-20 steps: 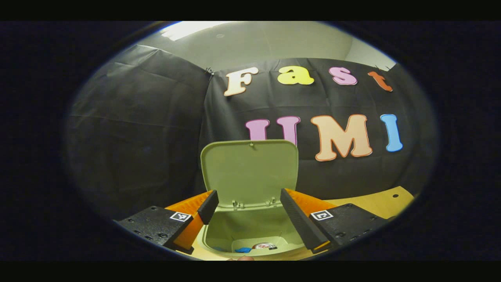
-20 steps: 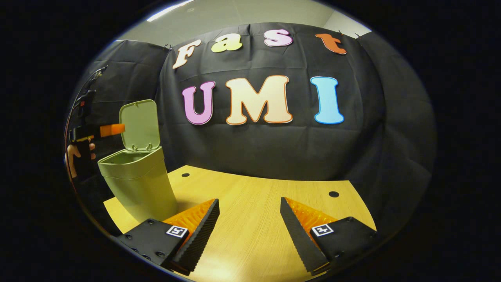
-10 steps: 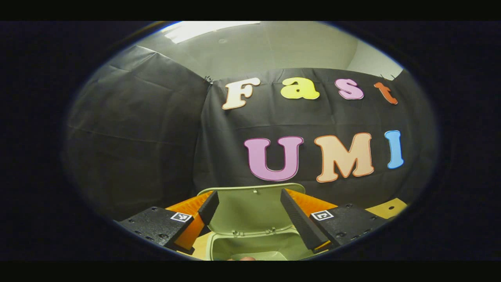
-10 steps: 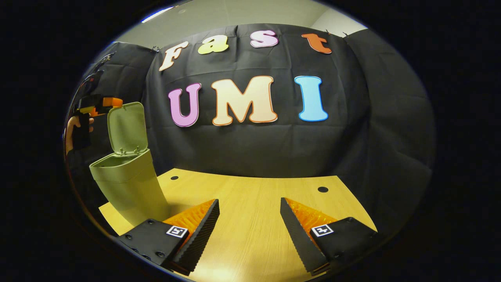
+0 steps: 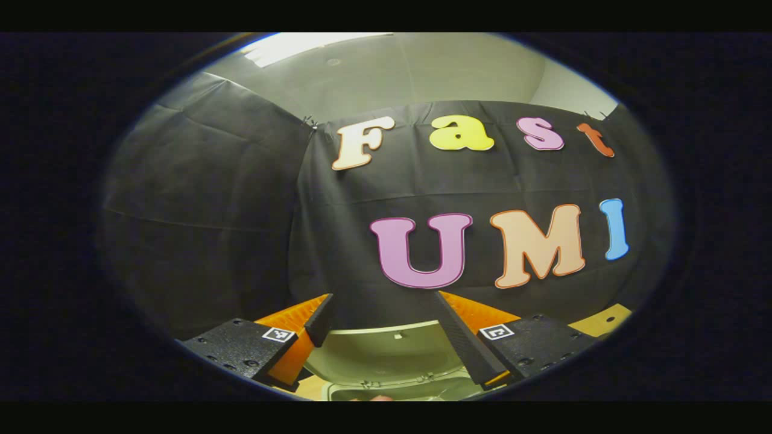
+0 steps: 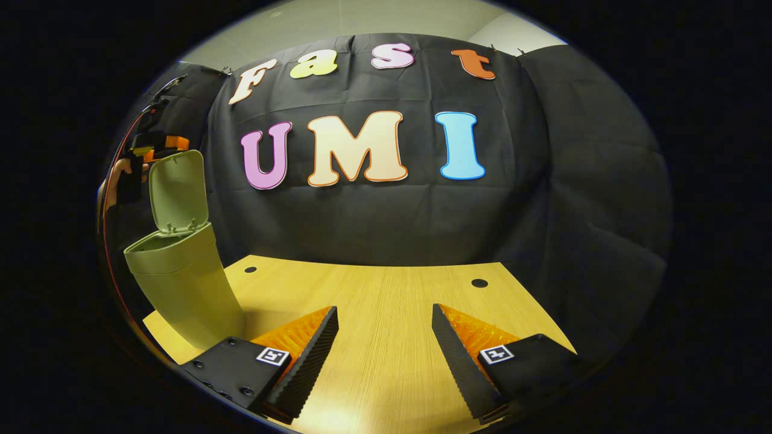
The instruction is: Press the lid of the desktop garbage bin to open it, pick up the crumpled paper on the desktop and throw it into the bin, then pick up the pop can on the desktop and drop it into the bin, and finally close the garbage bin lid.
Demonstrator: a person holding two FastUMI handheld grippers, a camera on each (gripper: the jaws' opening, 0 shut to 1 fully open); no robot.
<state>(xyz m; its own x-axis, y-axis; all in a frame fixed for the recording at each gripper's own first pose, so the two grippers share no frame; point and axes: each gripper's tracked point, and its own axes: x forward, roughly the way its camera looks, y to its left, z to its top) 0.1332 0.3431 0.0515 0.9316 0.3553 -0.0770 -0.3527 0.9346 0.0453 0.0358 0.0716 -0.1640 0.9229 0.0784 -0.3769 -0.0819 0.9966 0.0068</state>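
The bin (image 6: 184,289) stands upright at the left edge of the tabletop (image 6: 386,313), its long axis vertical and its lid (image 6: 178,190) swung up on the rear hinge, inner face toward the open mouth. The left claw (image 5: 381,331), spread and empty, hangs just above the lid's top edge, likely placed to push it down shut. The right claw (image 6: 385,337), also spread and empty, hovers low over bare tabletop, well apart from the bin.

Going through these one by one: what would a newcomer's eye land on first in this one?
The green bin at the table's left edge, its lid standing upright and open. Right at the lid's top edge hangs the left tool, held by a hand. The right tool hovers open over bare wood, holding nothing.
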